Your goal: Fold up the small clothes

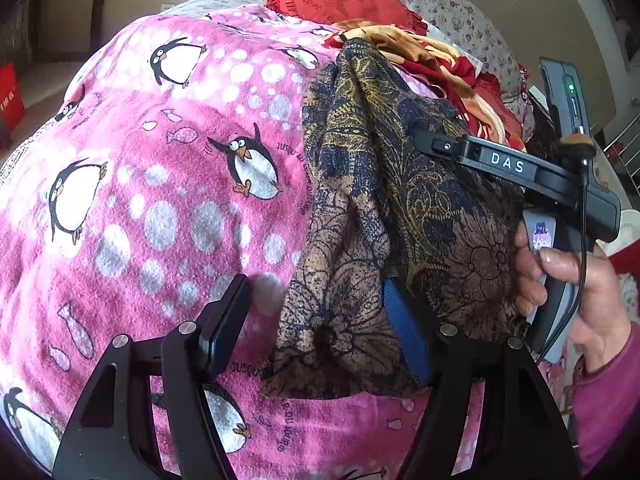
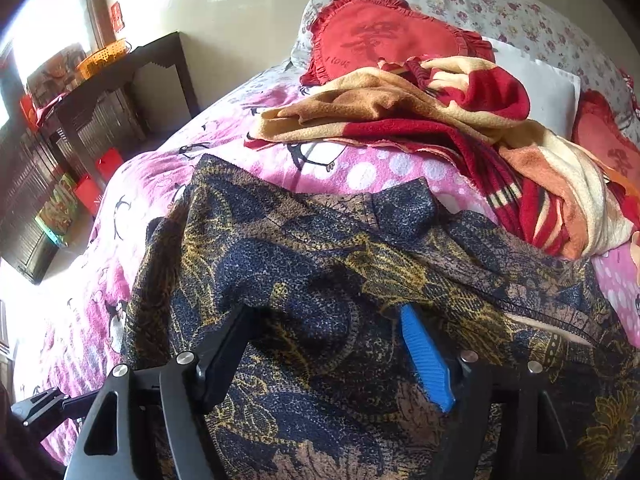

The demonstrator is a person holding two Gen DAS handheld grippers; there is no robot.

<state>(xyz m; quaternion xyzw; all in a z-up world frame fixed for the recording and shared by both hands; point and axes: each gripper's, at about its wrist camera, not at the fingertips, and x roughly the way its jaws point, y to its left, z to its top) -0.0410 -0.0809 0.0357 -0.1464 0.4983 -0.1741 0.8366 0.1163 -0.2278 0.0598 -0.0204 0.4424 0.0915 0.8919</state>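
Down my left wrist view, my left gripper [image 1: 316,332] stands with jaws apart over the pink penguin blanket [image 1: 160,184]; the patterned brown garment [image 1: 384,232] drapes against the blue pad, the black finger clear of it. Beside it a hand [image 1: 580,280] holds my right gripper [image 1: 436,142]. From my right wrist, those jaws are spread too, the garment bunched loosely between them.

Brown garment [image 2: 320,280] with navy and gold floral print; pink blanket [image 1: 160,200] with penguins and white dots; red heart cushion [image 2: 380,40]
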